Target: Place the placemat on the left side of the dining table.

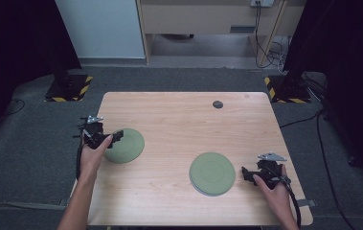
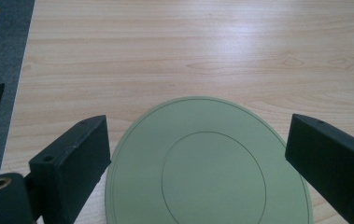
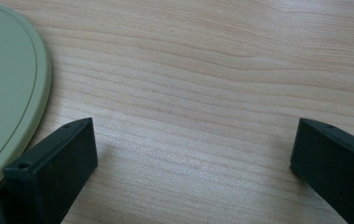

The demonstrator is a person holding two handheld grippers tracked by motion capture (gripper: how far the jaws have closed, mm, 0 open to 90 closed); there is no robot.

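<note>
Left gripper (image 1: 117,136) stands with its jaws spread wide on either side of a flat sage-green plate (image 2: 207,172), and neither jaw presses on it, so nothing is held. That plate lies flat on the wooden table (image 1: 179,120), directly ahead of and under the gripper, its near rim between the jaws. Right gripper (image 3: 193,163) is likewise wide open with bare wood between its jaws; a second green plate (image 1: 212,173) sits just beside it, toward the table's middle. From the high view this one looks like it may be a stack, though I cannot tell.

Both plates look thin, stiff and light, probably plastic or melamine, with a smooth surface that could slip in a weak pinch. The shallow rim is the likely place to grip: one jaw slid under the edge, one on top, as the flat centre offers no purchase.
</note>
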